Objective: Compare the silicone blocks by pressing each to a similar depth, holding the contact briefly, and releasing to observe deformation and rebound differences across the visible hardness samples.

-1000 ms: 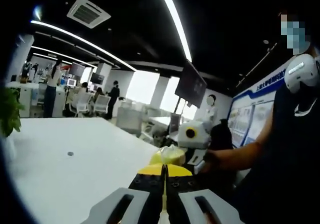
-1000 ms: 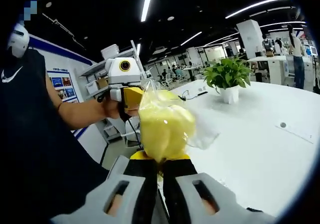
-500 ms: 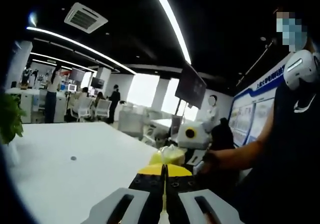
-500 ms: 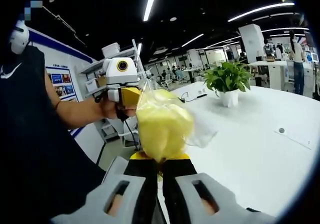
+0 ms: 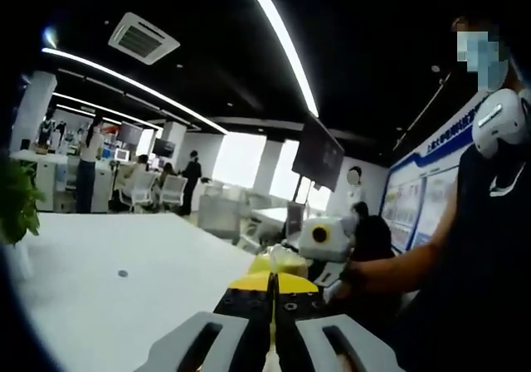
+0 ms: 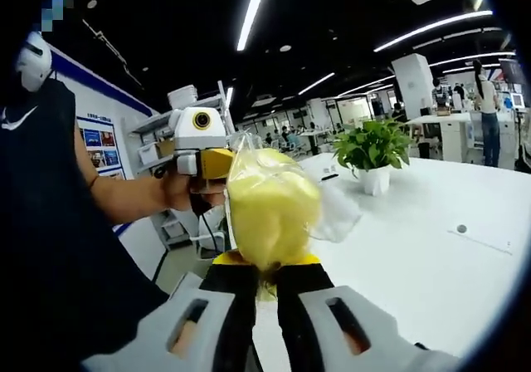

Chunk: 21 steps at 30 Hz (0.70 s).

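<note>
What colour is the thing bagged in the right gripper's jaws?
Pale yellow, inside a clear plastic bag; the right gripper view shows it best.

Ceiling light strips [image 5: 278, 40] glare on a dim ceiling; edges bend, perhaps blurred.

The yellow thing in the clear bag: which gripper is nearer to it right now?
Right. The right gripper is shut on the bag, pinching its lower end. The left gripper is beside the bag, just behind its edge; contact cannot be told.
</note>
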Motion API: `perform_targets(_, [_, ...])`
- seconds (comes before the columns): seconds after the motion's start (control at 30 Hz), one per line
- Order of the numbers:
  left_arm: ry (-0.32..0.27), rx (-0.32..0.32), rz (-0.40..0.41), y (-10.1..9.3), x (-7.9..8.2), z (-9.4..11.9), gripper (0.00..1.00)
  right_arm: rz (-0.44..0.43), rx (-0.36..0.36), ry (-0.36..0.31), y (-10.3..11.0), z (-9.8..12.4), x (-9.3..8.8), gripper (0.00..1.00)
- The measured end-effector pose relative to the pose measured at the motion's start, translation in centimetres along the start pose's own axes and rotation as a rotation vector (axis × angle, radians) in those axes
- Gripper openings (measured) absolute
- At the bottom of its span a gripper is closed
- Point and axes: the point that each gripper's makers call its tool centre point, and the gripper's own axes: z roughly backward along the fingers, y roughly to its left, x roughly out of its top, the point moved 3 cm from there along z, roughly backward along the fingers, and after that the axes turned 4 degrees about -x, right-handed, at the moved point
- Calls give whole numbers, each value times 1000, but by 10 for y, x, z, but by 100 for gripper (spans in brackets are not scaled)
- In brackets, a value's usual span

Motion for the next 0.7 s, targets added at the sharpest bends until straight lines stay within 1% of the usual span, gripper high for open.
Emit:
perform_targets(0.07, [-5,2,7,0,1,1,0,-15,6,6,2,0,-1,6])
perform_targets(0.17, [-24,-1,25,-1,3,1,0,-32,6,-7,1,0,1,8])
perform_targets(0.23, [-33,-9,29,-2,6,0,0,-50,3,-18,0,-1,3,14])
perform_targets(0.3, [-36,-8,27,-1,8,0,0,-54,-9,-17,-1,-2,3,23])
perform_targets(0.4, [-51,-13,40,0,12,2,0,-52,-33,-36,-4,-2,4,36])
perform_targets(0.53, [-49,-10,42,1,12,3,0,-52,-73,-48,-9,0,2,54])
perform_targets(0.63, [-48,-7,46,2,12,4,0,-39,-126,-84,-17,3,5,71])
perform_targets(0.67, [-48,-8,48,2,11,4,0,-41,-142,-99,-19,4,7,79])
perform_targets(0.7, [-49,-7,47,2,12,4,0,-47,-149,-106,-21,5,8,83])
